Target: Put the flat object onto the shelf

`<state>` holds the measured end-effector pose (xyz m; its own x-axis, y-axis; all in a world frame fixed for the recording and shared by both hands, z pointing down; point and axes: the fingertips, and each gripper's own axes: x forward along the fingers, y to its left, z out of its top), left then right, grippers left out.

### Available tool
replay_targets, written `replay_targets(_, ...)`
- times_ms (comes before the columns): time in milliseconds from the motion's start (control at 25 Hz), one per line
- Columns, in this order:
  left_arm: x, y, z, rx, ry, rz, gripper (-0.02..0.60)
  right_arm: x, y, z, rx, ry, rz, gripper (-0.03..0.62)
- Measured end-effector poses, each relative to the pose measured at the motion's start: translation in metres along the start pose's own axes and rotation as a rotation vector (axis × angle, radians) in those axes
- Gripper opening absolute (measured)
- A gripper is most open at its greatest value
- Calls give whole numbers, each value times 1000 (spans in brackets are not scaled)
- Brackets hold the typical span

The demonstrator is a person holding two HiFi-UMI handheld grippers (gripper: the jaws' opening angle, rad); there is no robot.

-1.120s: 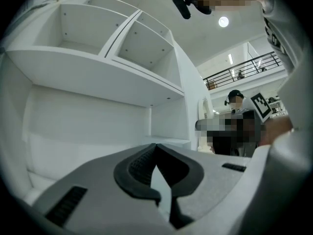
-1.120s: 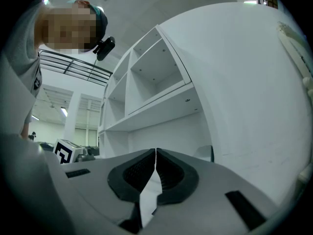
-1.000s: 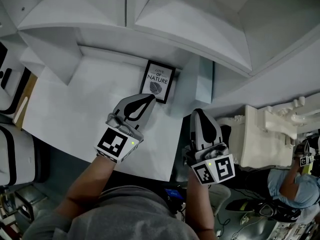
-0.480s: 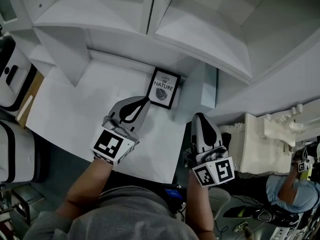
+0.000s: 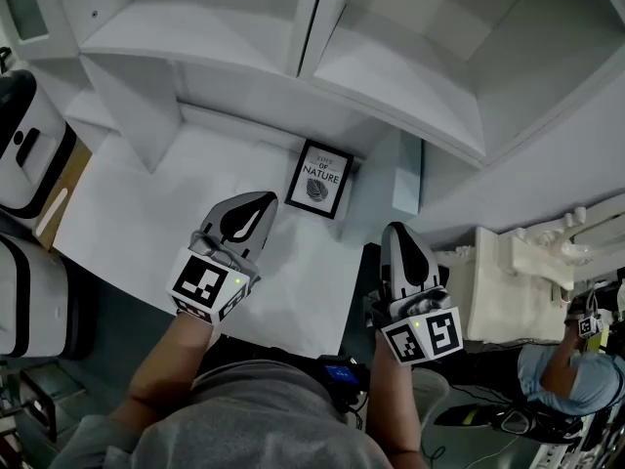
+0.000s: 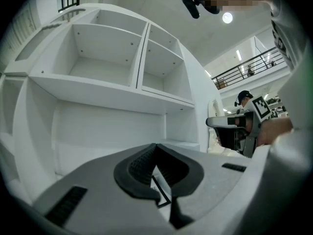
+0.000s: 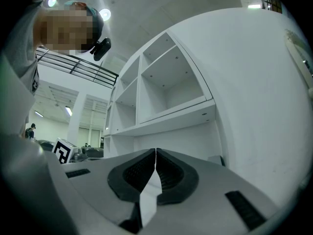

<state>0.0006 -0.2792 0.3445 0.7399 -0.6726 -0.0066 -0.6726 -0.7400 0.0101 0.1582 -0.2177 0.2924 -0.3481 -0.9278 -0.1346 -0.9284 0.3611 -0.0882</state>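
Observation:
A black-framed picture with a leaf print lies flat on the white board under the shelf compartments. My left gripper is shut and empty, its tip a short way left of and below the frame, not touching it. In the left gripper view its jaws meet, and a corner of the picture shows through the gap below them. My right gripper is shut and empty too, hovering past the board's right edge. In the right gripper view it points at the shelf's side.
Open white shelf compartments stand above the board. A pale upright panel is just right of the picture. A white machine and another person are at the right. A white and black device sits at the left.
My left gripper has drawn back from the picture's lower left corner, toward me. The picture stays flat on the board. The right gripper has barely moved.

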Motion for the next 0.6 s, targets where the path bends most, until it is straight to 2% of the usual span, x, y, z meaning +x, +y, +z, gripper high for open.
replay_targets(600, -10, 17, -5, -30, 24, 13, 8, -9, -17, -6, -4, 32, -32, 28)
